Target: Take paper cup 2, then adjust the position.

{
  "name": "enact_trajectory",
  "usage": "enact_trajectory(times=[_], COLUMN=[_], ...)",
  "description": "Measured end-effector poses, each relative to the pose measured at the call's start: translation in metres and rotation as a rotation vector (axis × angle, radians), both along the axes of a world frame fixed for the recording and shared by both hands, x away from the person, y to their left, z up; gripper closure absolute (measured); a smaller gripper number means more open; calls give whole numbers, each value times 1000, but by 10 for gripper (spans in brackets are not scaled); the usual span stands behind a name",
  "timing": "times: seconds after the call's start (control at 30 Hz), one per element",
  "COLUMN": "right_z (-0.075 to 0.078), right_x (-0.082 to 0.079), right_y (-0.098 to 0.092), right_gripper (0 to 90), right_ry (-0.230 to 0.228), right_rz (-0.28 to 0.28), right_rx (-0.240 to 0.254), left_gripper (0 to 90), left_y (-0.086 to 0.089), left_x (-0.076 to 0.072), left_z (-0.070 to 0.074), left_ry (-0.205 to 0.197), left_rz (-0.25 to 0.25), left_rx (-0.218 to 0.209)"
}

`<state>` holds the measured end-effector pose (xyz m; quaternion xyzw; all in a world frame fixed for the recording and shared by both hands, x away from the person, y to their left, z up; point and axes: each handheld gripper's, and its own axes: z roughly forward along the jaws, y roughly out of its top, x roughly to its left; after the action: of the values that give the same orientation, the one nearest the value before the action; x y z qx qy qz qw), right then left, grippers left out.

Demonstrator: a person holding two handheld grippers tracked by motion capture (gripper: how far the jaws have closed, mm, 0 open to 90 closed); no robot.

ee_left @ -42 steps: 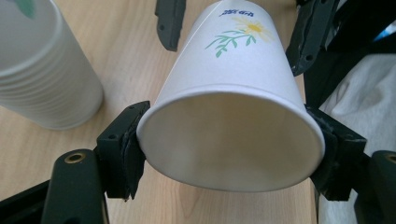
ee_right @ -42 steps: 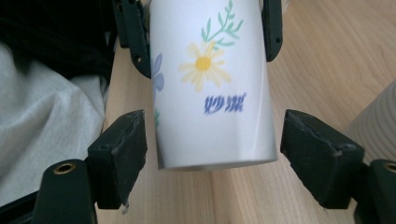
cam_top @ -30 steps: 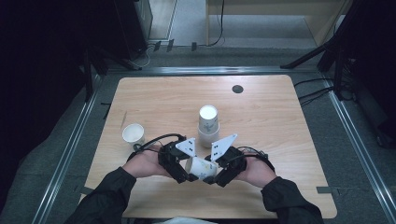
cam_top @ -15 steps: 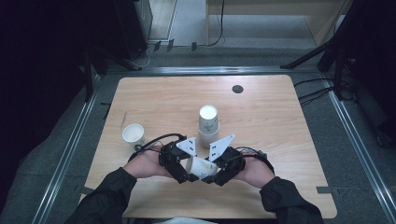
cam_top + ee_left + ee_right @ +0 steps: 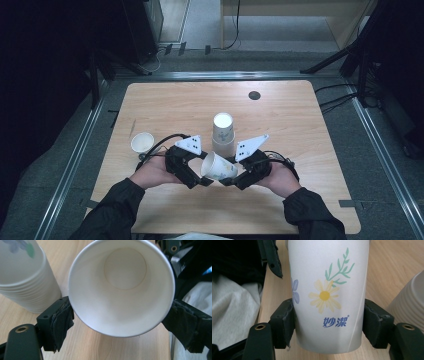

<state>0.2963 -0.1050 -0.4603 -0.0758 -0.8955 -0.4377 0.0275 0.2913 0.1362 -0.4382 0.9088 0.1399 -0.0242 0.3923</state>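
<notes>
A white paper cup [image 5: 218, 168] with a printed daisy lies sideways in the air between my two grippers, near the table's front edge. My right gripper [image 5: 228, 178] is shut on the cup's body [image 5: 328, 290], one pad pressed on each side. In the left gripper view the cup's round mouth [image 5: 121, 287] faces the camera. My left gripper [image 5: 203, 179] has just been opening its jaws. The undeformed rim sits between its pads [image 5: 61, 320], close beside them.
A tall stack of paper cups [image 5: 223, 132] stands upright just behind the grippers. A single cup [image 5: 142, 142] stands at the left. A dark round hole [image 5: 254, 95] marks the wooden table [image 5: 300, 125] at the far right. Metal rails run along both sides.
The left gripper's jaws have spread apart around the cup's rim. The cup and the right gripper have risen slightly. Both hands otherwise stay in place.
</notes>
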Motion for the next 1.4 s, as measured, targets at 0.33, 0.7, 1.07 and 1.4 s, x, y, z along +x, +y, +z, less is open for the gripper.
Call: enact_trajectory(times=[0.33,0.7,1.07,1.4], right_z=[8,8,8,5], right_x=[2,0,0,-1], right_y=[-5,-1,1,5], right_gripper=[337,336,337,331], right_ry=[31,43,51,67], right_rz=[-12,5,8,17], right_rx=[113,135,149,135], left_gripper=[128,136,159,231], left_y=[7,2,3,3], left_x=[3,0,0,-1], left_z=[5,7,6,7], left_ry=[34,32,60,65], left_rz=[37,46,63,61], left_rx=[-135,-187,-237,-231])
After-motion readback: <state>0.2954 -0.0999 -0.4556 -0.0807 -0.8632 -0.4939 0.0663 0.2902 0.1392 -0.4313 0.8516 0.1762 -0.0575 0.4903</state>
